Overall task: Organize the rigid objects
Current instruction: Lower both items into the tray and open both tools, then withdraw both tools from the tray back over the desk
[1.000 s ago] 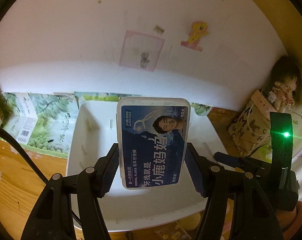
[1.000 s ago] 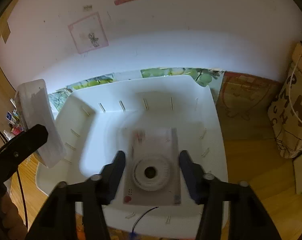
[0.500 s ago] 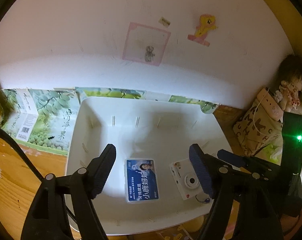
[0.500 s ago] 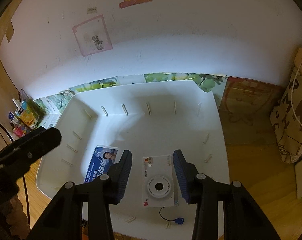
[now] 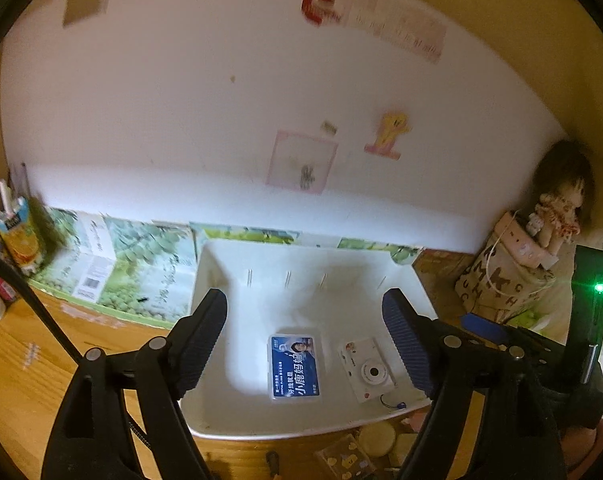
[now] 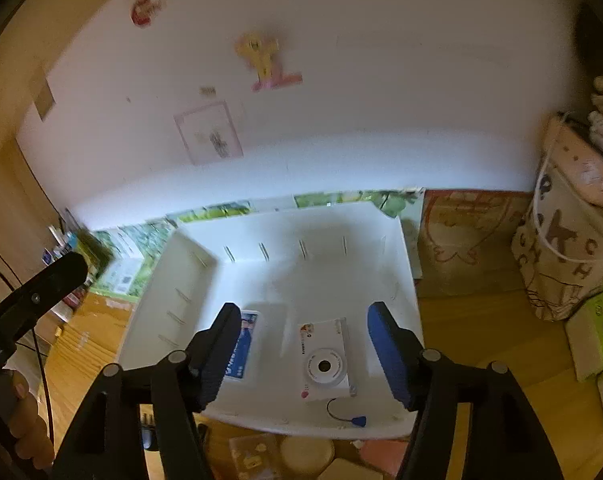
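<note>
A white plastic bin (image 5: pixel 205 272) (image 6: pixel 169 280) stands on the wooden desk against the wall. A blue dental floss box (image 5: pixel 294 366) (image 6: pixel 243 344) lies flat on its floor. Beside it on the right lies a small white camera (image 5: pixel 368 369) (image 6: pixel 325 362), lens up, with a cord and blue tag. My left gripper (image 5: pixel 305 344) hangs above the bin with its jaws opening and nothing between its pads. Above the camera, my right gripper (image 6: pixel 303 348) is also opening, its pads clear of the camera.
A juice carton (image 5: pixel 19 236) and a green printed box (image 5: pixel 113 268) sit left of the bin. A patterned bag (image 5: pixel 501 280) (image 6: pixel 569 240) with a doll (image 5: pixel 557 212) stands on the right. Small round and flat items (image 6: pixel 305 456) lie on the desk before the bin. A hand (image 6: pixel 17 420) holds the left gripper.
The left gripper let go of the floss box, which now lies in the bin. The right gripper let go of the camera. Both grippers opened and rose away from the bin.
</note>
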Motion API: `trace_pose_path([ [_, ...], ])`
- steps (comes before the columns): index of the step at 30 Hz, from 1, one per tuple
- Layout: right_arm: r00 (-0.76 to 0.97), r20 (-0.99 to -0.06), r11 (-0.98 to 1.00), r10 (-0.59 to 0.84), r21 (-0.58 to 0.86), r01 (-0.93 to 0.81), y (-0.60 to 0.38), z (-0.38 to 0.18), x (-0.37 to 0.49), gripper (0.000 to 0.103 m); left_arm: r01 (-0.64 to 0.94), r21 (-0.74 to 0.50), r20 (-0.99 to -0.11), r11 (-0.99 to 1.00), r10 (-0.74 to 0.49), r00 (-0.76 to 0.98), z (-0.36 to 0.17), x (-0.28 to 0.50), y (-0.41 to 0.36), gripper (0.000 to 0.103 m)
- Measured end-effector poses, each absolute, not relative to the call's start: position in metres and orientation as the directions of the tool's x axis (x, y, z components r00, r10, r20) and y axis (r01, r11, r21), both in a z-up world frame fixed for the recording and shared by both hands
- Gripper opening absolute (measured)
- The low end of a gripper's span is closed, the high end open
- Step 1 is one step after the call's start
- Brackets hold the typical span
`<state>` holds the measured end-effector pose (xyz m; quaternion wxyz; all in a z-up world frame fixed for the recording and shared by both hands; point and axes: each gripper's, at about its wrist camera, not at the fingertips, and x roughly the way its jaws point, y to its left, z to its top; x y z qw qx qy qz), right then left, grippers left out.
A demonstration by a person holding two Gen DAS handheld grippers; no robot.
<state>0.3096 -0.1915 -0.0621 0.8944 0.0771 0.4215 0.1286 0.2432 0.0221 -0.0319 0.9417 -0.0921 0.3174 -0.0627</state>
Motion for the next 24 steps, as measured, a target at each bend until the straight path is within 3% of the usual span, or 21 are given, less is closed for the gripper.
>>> trace_pose_path([
  [13,0.697,-0.647,0.946,0.309,0.286,-0.154,-0.219,-0.018,0.238,0.080,0.058,-0.128,-0.475,0.990,-0.113,0.873,0.015,0.153,0.017,0.084],
  [24,0.692,-0.645,0.940,0.325,0.300,-0.162,-0.235,-0.014,0.177,0.080,0.053,-0.066,-0.480,0.996,-0.078,0.874,0.018,0.096,0.001,0.084],
])
